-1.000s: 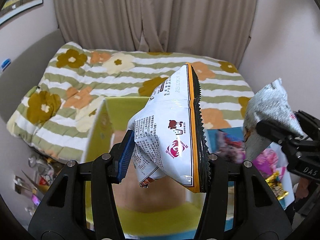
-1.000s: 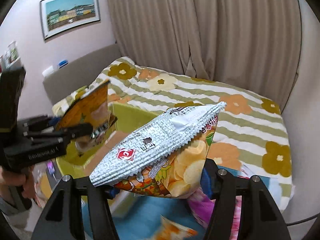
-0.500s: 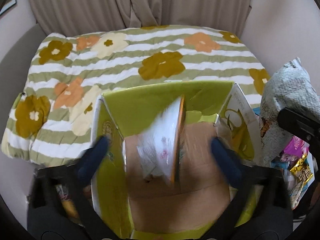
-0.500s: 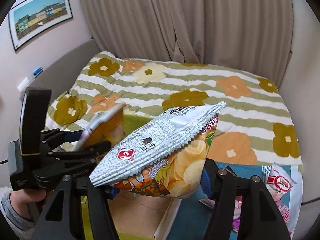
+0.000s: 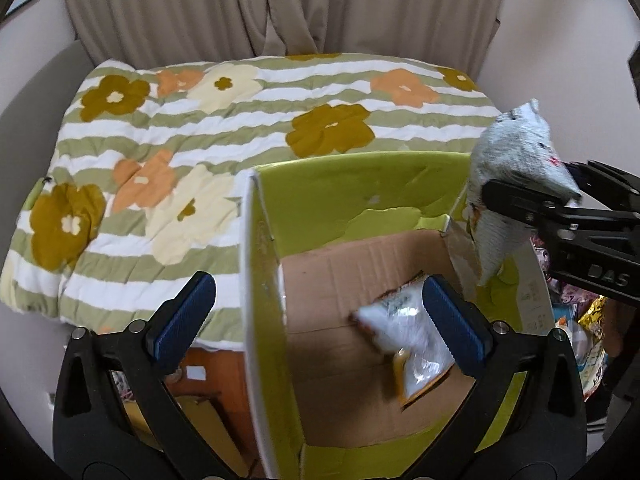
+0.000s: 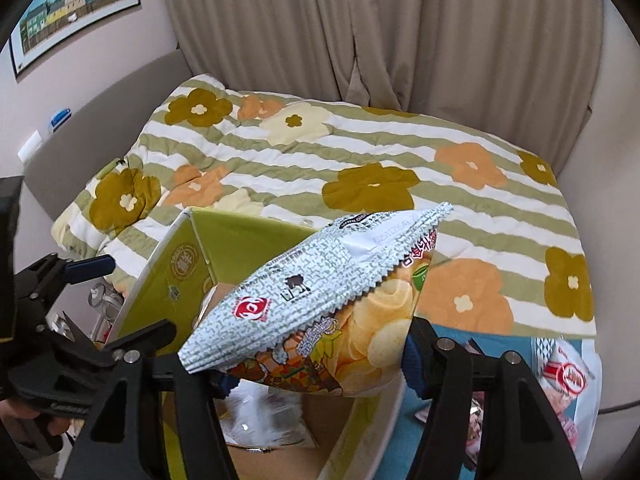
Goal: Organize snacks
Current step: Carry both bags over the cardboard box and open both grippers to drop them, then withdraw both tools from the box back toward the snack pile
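Striped quilt [image 6: 360,160] with brown, orange and cream flowers spread over a bed. Beige curtain [image 6: 360,32] hanging behind. Framed picture [image 6: 76,4] of colourful buildings on the wall, upper left.

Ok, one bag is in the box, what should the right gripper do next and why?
Probably let go: the right gripper, jaws opening, has the chip bag between them above the green box, where the white bag already lies.
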`<state>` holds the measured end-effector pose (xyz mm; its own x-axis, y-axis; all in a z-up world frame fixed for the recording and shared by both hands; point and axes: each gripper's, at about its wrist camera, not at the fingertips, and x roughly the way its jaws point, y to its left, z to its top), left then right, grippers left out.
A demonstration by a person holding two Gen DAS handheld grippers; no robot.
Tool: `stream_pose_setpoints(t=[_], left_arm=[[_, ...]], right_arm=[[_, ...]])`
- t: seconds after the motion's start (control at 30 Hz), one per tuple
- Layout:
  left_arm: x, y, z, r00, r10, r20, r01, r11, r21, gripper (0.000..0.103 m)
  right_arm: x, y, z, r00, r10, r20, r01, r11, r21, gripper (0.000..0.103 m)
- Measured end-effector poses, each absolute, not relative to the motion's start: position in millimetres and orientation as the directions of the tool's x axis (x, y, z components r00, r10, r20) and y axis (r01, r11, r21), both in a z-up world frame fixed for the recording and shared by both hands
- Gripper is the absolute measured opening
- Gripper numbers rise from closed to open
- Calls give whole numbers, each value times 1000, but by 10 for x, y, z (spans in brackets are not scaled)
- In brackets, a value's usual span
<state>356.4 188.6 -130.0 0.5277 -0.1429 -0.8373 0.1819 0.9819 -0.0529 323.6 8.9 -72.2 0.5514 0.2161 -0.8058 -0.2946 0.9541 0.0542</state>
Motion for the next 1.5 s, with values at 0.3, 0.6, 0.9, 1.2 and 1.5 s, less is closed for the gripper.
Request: stream_pose_setpoints(t=[0.3, 0.6, 0.9, 1.2, 1.5], left_arm=[[3587, 2043, -1426, 506, -149, -849, 178, 982, -66, 102], [3467, 2009, -1245, 543, -149, -827, 174, 983, -63, 102], [3009, 1885, -771, 626, -105, -773, 112, 993, -44, 103], [2270, 1554, -358, 708, -86, -702, 58, 996, -63, 103], [1509, 980, -315, 731, -112, -674, 70, 994, -89, 103]], right_arm=[[3306, 263, -873, 567, 200, -799, -299, 954, 27, 103], [3161, 217, -774, 570, 210, -795, -288, 957, 46, 103], [2775, 2, -376, 637, 248, -730, -299, 952, 62, 103], [2124, -499, -7, 706, 249, -663, -288, 956, 54, 103], [1330, -1283, 140, 769, 191, -609, -203, 978, 51, 103]])
